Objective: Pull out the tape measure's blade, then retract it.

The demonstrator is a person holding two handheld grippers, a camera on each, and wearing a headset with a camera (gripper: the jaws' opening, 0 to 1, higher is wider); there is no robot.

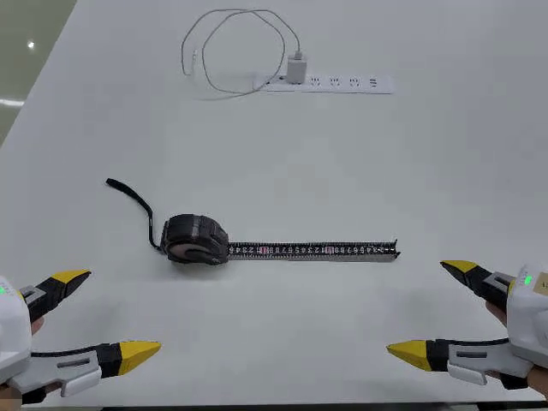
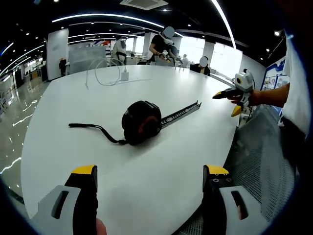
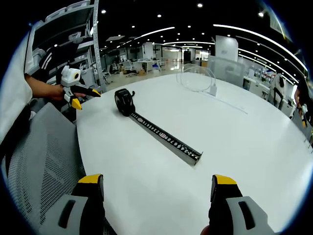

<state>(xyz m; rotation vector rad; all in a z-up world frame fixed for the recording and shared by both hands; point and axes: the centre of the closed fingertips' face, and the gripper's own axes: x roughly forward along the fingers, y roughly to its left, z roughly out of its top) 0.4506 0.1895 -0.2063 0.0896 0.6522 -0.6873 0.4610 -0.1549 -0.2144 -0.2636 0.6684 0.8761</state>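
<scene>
In the head view, the tape measure (image 1: pixel 195 240) lies on its side a little left of the middle of the white tabletop (image 1: pixel 385 171). Its blade (image 1: pixel 312 250) is drawn out flat to the right and ends in a small hook (image 1: pixel 396 248). A black wrist strap (image 1: pixel 133 201) trails from the case to the far left. My left gripper (image 1: pixel 107 313) hangs at the near left edge and my right gripper (image 1: pixel 432 308) at the near right edge. Both have their yellow-tipped fingers spread wide, hold nothing, and are well apart from the tape. At the far side, a white power strip (image 1: pixel 330 83) carries a charger (image 1: pixel 296 68) with a looped white cable (image 1: pixel 231 47).

In the left gripper view, my fingers (image 2: pixel 84 171) stand wide apart with bare tabletop between them. The tape measure (image 2: pixel 142 122) sits ahead, with its strap (image 2: pixel 93 128) running left and its blade (image 2: pixel 181 112) reaching away to the right. My right gripper (image 2: pixel 226 104) hovers beyond the blade's end, at the tabletop's edge. The cable (image 2: pixel 105 73) loops at the far side, and people stand in the hall behind.

In the right gripper view, my fingers (image 3: pixel 225 179) are again wide and empty. The blade (image 3: pixel 166 138) runs from its near hook end back to the black case (image 3: pixel 124 101). My left gripper (image 3: pixel 88 99) is held just left of the case, not touching it. The cable (image 3: pixel 195 81) and charger (image 3: pixel 213 91) lie farther right.
</scene>
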